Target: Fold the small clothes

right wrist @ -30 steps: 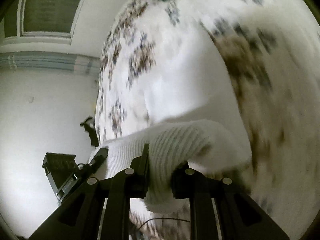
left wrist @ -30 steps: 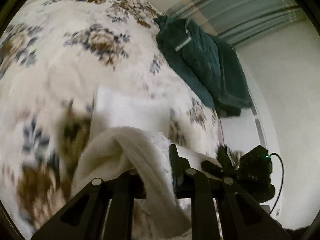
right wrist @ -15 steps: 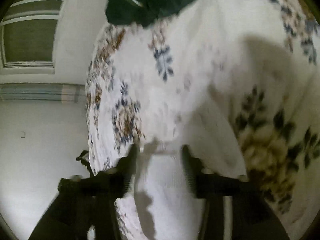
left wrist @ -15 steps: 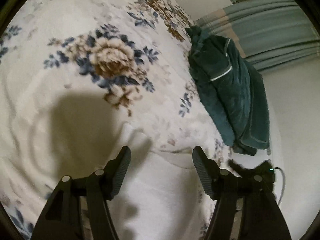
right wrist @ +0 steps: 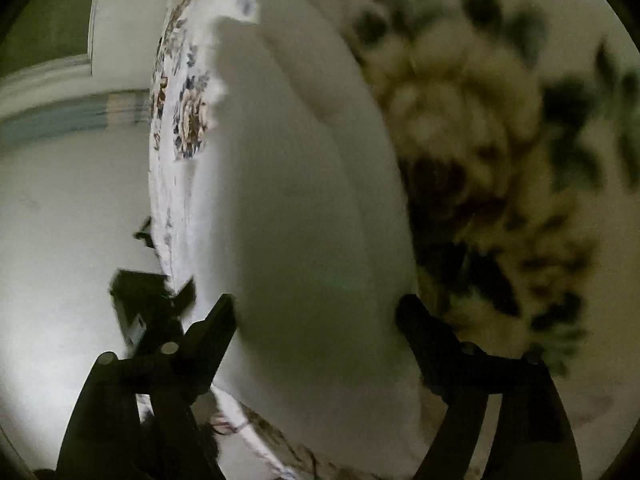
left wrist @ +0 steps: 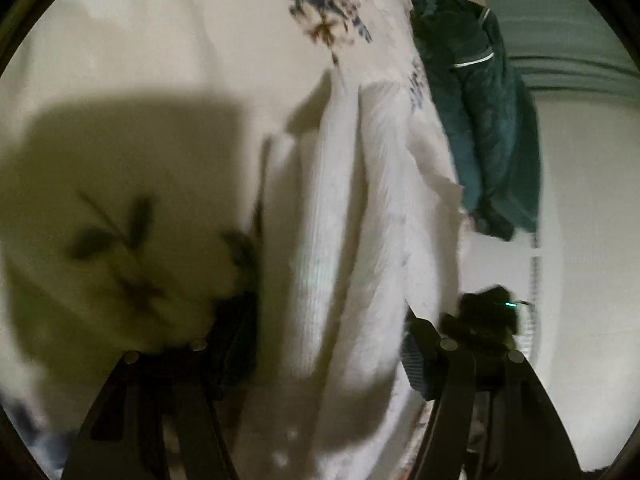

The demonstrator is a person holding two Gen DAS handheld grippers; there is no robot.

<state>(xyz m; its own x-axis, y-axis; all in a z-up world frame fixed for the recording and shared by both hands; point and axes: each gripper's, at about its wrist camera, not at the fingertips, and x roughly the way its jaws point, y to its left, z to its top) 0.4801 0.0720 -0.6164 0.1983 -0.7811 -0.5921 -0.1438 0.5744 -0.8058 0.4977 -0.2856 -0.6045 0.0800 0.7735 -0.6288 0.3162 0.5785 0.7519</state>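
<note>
**Both grippers just let go of the knit, fold laid down**

Quick update. A sec ago both grippers were pinched on the white ribbed knit garment (left wrist: pixel 340 240), holding it up off the bed. Now the left gripper (left wrist: pixel 328 344) and right gripper (right wrist: pixel 316 320) have just been opening, and the garment lies flat on the cream floral-print bedspread (left wrist: pixel 160 80) instead of hanging from the pads. Imo that means one fold is done and released, prob a half-fold along its length, tho blur makes the exact layers hard to read.

Fingers rn: left is spread about mid-wide, right is spread really wide. Neither is pressing on cloth afaict. The garment runs straight out between the fingers in both views, so it's still framed by them but not gripped. In the left view you can see two long ridges of fabric side by side; in the right view it's one smooth pale mound.

Garment sits near the bed's edge. The dark teal fleece garment (left wrist: pixel 480 120) is further up the bed, apart from it, untouched.

Next prob another fold or a re-grab.
</note>
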